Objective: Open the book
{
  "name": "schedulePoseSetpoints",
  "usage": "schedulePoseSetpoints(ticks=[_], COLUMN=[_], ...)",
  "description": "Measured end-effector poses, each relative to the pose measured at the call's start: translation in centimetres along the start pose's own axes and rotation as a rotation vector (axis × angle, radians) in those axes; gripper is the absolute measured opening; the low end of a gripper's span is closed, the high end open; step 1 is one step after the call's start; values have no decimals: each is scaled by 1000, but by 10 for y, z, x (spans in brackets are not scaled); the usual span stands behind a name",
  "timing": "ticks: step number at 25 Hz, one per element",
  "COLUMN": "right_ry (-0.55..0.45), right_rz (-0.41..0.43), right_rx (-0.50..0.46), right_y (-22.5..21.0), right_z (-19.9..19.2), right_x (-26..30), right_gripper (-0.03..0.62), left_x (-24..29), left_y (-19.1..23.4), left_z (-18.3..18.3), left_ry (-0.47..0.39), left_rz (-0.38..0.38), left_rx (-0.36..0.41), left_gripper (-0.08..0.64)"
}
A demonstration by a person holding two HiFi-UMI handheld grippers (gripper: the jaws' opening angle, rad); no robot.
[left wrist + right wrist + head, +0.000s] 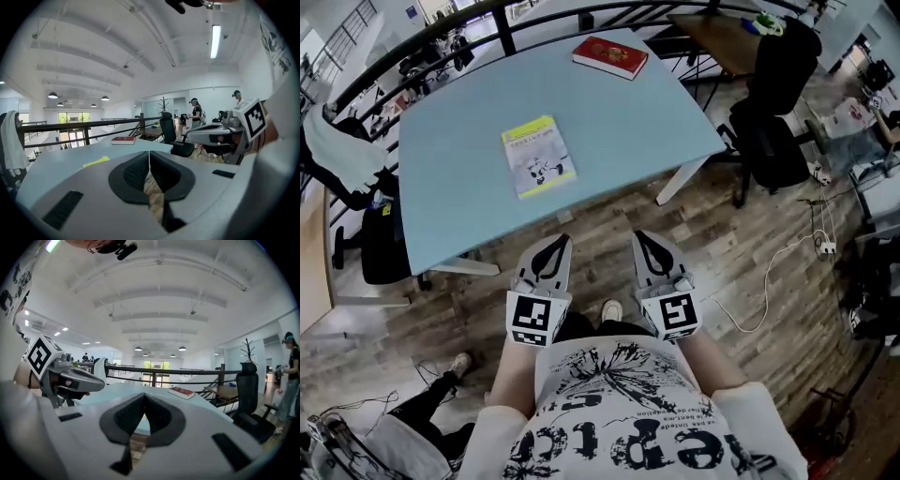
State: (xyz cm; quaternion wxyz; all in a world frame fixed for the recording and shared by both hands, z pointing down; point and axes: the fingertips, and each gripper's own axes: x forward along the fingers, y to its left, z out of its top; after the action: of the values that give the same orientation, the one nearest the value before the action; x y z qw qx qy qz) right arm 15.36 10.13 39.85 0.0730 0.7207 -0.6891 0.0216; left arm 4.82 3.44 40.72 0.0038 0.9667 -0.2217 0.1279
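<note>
A closed book with a yellow-green and white cover (538, 156) lies flat on the pale blue table (609, 122), left of its middle. It shows as a yellow sliver (96, 161) in the left gripper view. My left gripper (559, 242) and right gripper (641, 236) hang side by side over the wooden floor, short of the table's near edge, both pointing at the table. Both are shut with nothing between the jaws. The tips meet in the left gripper view (149, 153) and in the right gripper view (143, 395).
A red book (610, 56) lies at the table's far right corner. A black railing (441, 37) runs behind the table. A black office chair (778, 112) stands to the right, cables (773, 272) trail on the floor, and people stand far off.
</note>
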Motion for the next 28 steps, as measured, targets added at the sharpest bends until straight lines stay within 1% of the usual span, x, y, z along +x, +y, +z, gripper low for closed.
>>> schedulePoseSetpoints(ticks=[4, 8, 13, 17, 19, 22, 26, 28], right_ry=[23, 50, 59, 75, 82, 106, 130, 150], right_rz=[51, 101, 128, 145, 150, 150, 152, 163], right_rx=[11, 8, 0, 5, 11, 41, 69, 78], right_y=[-16, -21, -34, -47, -51, -56, -60, -60], right_z=[-4, -9, -9, -9, -9, -15, -25, -32], right_x=[37, 82, 139, 189, 214, 244, 274, 283], right_gripper=[11, 11, 11, 11, 11, 11, 11, 11], left_x=[30, 59, 100, 136, 150, 168, 190, 199], left_y=[18, 48, 92, 129, 147, 165, 175, 174], left_z=[2, -6, -19, -22, -29, -50, -84, -101], left_ry=[22, 49, 74, 78, 97, 174, 290, 345], left_rz=[26, 59, 89, 101, 102, 87, 38, 13], left_rx=[-5, -34, -63, -88, -97, -98, -49, -36], left_gripper=[21, 21, 21, 21, 21, 21, 23, 25])
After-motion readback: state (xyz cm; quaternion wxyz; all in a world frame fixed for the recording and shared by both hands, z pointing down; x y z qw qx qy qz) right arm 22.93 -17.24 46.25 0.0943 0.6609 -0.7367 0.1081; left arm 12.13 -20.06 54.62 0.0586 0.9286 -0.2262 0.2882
